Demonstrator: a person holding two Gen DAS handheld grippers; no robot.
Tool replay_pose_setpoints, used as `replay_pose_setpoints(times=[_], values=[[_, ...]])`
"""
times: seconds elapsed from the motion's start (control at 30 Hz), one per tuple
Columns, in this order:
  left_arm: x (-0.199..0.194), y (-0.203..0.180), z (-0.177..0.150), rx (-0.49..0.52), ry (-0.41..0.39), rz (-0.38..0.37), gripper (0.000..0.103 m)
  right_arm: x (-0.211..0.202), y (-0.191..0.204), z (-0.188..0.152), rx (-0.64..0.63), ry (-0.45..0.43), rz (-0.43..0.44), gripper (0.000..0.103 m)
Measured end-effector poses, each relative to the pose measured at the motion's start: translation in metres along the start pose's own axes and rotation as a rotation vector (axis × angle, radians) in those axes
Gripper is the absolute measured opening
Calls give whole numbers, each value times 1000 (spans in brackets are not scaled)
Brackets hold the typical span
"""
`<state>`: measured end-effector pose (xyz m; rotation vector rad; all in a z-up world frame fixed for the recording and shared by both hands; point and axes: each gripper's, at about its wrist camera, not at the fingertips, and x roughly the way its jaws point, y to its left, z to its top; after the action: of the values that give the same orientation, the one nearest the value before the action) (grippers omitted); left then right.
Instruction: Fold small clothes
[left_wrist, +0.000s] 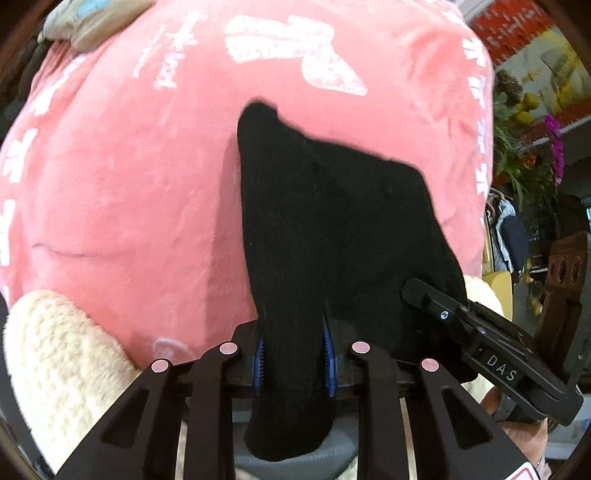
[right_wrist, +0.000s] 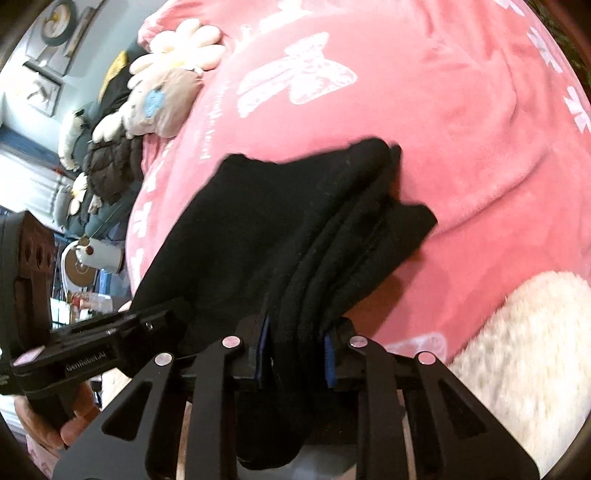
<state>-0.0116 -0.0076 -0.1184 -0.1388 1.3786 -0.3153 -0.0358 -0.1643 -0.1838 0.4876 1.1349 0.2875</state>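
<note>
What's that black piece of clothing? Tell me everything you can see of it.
The black garment is a small, soft knit piece, plain and dark, bunched into folds. The left tool and right tool each pinch an edge between blue pads, so it hangs stretched between them above the pink blanket. Its exact type is unclear.

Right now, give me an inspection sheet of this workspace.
Surface: pink blanket with white butterfly print, rumpled.
Job's things: black garment, lifted at two points, far end trailing on the blanket.
Clutter: cream fleece near edge; flower plush and dark clothes at far edge.
Grippers: left gripper shut on the garment; right gripper shut on a bunched fold.
Cables: nothing seen.
Surroundings: flowers and shelves in the left wrist view; wall pictures in the right wrist view.
</note>
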Motion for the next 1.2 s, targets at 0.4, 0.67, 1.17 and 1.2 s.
replay_pose_setpoints(times=[0.4, 0.67, 1.17, 1.2], values=[[-87, -15, -40, 91, -109, -41, 20, -71, 44, -24, -109, -115, 68, 21], [-164, -23, -19, 124, -295, -74, 20, -121, 82, 12, -187, -274, 111, 21], [-265, -36, 110, 200, -659, -76, 20, -170, 141, 170, -384, -579, 148, 21], [-270, -35, 125, 210, -695, -79, 20, -168, 145, 187, -404, -605, 148, 21]])
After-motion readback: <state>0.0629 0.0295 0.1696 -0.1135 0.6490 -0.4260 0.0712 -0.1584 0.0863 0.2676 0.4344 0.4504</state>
